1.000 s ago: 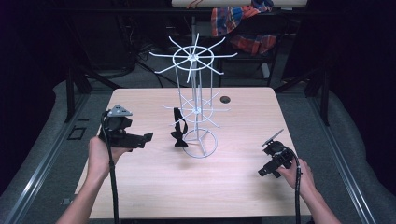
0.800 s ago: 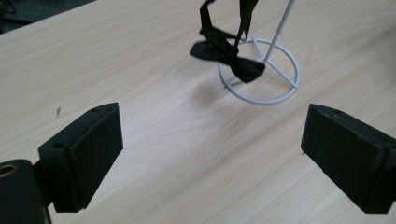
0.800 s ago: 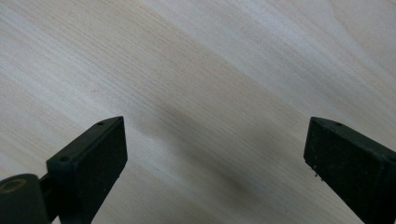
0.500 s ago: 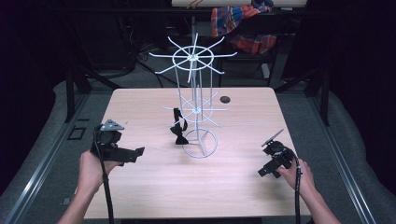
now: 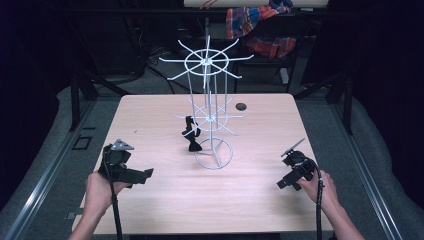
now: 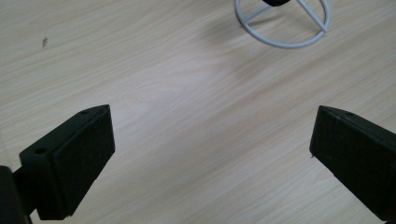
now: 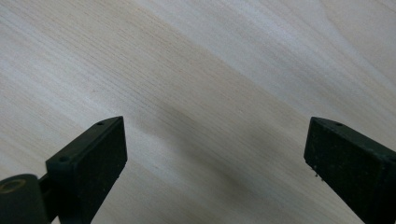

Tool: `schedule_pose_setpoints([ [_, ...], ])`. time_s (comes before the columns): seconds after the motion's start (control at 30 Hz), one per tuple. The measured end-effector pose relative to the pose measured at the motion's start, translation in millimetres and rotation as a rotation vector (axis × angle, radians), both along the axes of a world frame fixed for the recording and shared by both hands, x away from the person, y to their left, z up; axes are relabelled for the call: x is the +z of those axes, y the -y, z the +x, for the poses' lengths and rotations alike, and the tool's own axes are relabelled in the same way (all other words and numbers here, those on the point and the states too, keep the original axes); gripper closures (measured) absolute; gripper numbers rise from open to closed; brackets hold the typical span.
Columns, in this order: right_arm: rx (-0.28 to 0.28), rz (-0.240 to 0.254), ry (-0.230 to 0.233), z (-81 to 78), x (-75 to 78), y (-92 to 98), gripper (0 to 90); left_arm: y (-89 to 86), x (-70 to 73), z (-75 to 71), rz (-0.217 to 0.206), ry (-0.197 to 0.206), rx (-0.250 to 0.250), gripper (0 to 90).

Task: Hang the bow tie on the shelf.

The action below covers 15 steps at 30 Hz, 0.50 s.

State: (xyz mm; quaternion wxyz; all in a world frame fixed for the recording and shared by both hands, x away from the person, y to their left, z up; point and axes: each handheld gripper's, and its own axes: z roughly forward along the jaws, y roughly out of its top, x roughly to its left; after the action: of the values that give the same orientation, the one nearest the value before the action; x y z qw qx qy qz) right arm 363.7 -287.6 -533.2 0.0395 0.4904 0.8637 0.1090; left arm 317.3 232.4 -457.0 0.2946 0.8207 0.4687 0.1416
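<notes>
Light wooden table (image 5: 150, 115), white wire rack (image 5: 210, 100) near centre, small dark disc (image 5: 241, 106) behind

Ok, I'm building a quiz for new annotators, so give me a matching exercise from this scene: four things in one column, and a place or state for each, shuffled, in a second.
Things:
1. white wire rack
2. black item
3. left hand-held gripper
4. dark round spot

Places or states:
A. on the tabletop at the far side, right of the rack's post
B. hanging on a lower arm of the rack
C. jaws wide apart, nothing between them
D. standing on a ring base mid-table

Pairs: 1-D, 2-B, 3-C, 4-A
</notes>
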Motion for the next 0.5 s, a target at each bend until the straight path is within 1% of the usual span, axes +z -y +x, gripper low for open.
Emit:
schedule_pose_setpoints([
  [0.07, 0.026, -0.020, -0.020, 1.2, 2.6, 1.0, 5.4, 0.6, -5.1, 0.0, 0.000, -0.016, 0.001, 0.0],
  [0.1, 0.041, -0.042, -0.026, 2.2, 4.1, 1.8, 5.4, 0.4, -7.4, -0.1, 0.001, -0.021, 0.003, 0.0],
  [0.2, 0.023, -0.025, -0.013, 1.6, 2.4, 1.8, 5.4, -1.9, -14.9, 0.5, -0.001, -0.043, 0.006, 0.0],
  [0.23, 0.013, -0.011, -0.010, 1.4, 1.0, 1.9, 5.3, -2.5, -18.0, 0.9, -0.003, -0.050, 0.010, 0.0],
  [0.27, 0.028, -0.033, -0.024, 2.5, 2.7, 2.6, 5.3, -3.7, -20.3, 1.1, -0.006, -0.062, 0.011, 0.0],
  [0.33, 0.027, -0.031, -0.022, 2.3, 2.6, 2.4, 5.2, -5.8, -23.9, 0.9, -0.007, -0.074, 0.014, 0.0],
  [0.43, 0.011, -0.012, -0.003, 1.3, 1.5, 1.2, 5.2, -9.1, -28.1, 0.9, -0.010, -0.081, 0.021, 0.0],
  [0.5, 0.013, -0.011, -0.006, 1.3, 1.6, 1.1, 5.0, -11.4, -31.1, 1.8, -0.010, -0.095, 0.023, 0.0],
])
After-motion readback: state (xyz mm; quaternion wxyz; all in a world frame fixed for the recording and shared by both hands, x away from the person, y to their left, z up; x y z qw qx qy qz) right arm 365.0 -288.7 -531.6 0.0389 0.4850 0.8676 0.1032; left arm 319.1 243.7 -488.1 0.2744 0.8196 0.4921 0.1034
